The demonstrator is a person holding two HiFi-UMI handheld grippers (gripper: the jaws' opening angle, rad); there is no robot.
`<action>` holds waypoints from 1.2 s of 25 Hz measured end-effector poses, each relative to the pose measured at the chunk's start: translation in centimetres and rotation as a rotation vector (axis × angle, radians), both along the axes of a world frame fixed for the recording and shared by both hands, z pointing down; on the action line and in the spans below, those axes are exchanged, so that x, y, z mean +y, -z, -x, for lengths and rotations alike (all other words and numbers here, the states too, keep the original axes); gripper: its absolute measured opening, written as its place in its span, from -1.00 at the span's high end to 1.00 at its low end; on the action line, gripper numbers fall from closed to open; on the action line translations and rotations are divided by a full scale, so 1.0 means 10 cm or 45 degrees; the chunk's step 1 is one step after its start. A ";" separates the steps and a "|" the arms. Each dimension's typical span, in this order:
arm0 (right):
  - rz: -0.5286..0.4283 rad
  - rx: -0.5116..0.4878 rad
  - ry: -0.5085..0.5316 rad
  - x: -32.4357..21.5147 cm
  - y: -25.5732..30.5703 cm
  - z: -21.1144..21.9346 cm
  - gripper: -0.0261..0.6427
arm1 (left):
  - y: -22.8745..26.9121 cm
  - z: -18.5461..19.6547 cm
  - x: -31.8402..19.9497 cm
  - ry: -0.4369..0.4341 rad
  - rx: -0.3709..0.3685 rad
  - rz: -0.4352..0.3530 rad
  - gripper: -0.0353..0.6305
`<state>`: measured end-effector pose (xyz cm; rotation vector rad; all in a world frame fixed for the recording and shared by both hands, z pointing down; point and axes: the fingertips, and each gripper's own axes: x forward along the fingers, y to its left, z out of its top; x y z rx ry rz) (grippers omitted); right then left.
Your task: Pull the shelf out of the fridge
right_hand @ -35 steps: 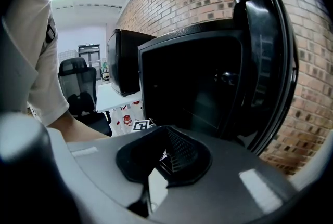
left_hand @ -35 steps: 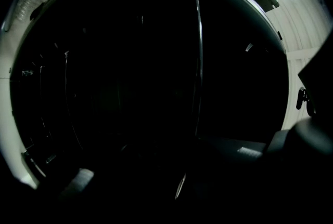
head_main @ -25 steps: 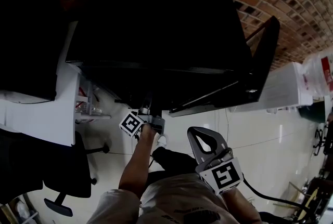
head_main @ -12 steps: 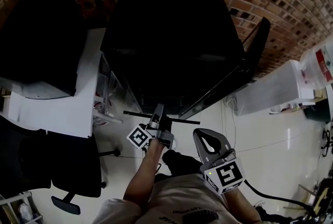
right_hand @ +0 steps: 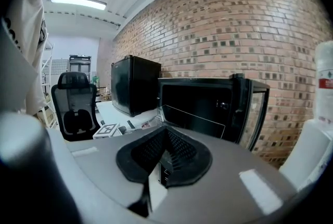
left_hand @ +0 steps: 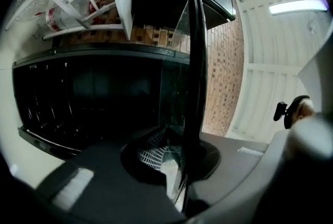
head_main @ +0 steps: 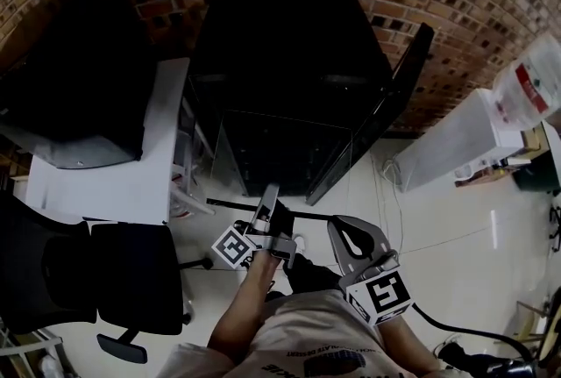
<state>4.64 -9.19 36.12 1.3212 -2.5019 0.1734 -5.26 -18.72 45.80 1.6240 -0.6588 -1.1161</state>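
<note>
Left gripper view: shelf (left_hand: 196,72) between jaws

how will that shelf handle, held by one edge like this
Probably rigid: the shelf looks flat, unsagging. Likely fragile and slippery, being clear glass. Pinched at one edge by the left tool, it may twist.

Glass shelf (head_main: 230,204) before fridge (head_main: 289,60) opening, door (head_main: 377,113) at right, desk (head_main: 114,183) at left

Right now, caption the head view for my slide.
Left gripper grips glass shelf in front of open black fridge.
</note>
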 end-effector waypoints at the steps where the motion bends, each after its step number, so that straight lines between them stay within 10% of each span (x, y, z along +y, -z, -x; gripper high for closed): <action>1: -0.009 -0.006 -0.007 0.04 0.02 0.00 0.91 | 0.07 0.01 0.07 -0.006 0.000 -0.012 0.86; 30: -0.205 -0.082 -0.003 0.93 0.56 0.31 0.91 | 1.05 0.38 1.29 0.009 0.036 -0.191 0.84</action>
